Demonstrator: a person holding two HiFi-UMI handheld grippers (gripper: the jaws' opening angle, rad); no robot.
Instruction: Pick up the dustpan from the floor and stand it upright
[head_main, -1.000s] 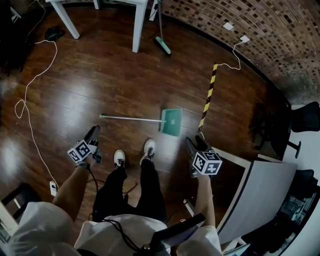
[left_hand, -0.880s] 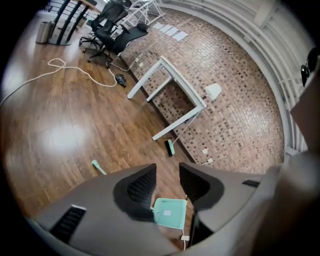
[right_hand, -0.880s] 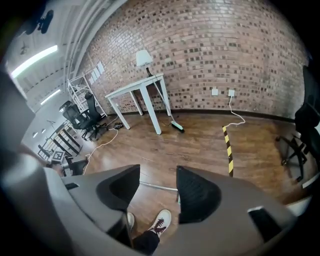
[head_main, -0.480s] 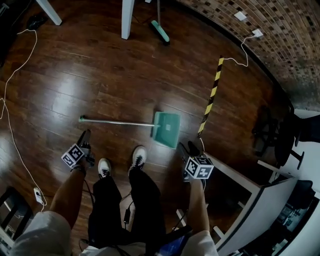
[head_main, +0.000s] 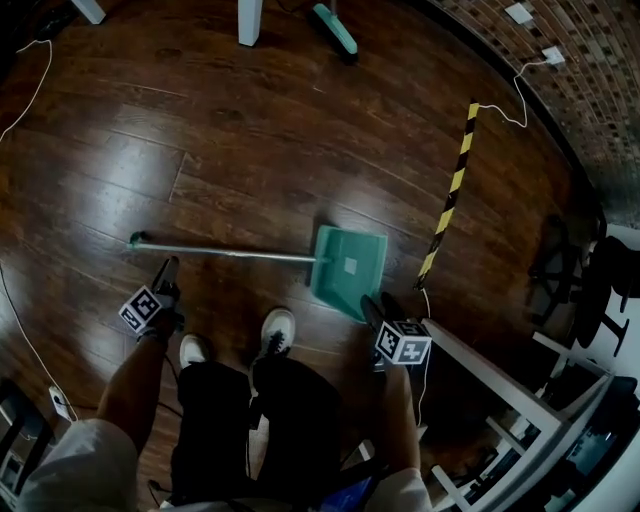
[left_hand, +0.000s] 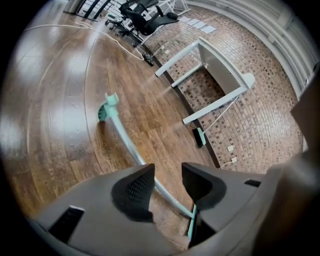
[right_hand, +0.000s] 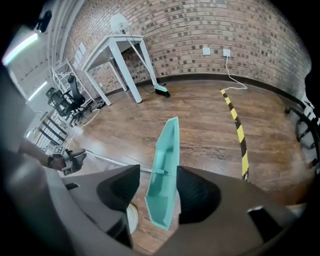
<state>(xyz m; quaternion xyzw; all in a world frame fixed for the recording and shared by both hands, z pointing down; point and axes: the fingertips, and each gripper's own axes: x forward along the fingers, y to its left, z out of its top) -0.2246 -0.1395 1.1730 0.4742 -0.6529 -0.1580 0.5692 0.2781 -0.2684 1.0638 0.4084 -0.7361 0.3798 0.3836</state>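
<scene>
The dustpan (head_main: 348, 270) lies flat on the floor (head_main: 250, 130), with its green pan just ahead of the shoes (head_main: 277, 328) and its long handle (head_main: 225, 252) running off to the left. My right tool (head_main: 372, 306) hovers just beside the pan's near right corner. Its jaws stand wide, and in the right gripper view the pan shows edge-on through the gap with no pad pressing on it. My left tool (head_main: 166, 272) hangs just on the near side of the handle, close to its free end. Its jaws are partly apart and have just been opening. The handle lies on the floor beyond the gap, unpinched. Striped tape (head_main: 452, 195) runs along the floor right of the pan. Farther off, a broom (head_main: 335, 27) stands near a table leg (head_main: 249, 18).
</scene>
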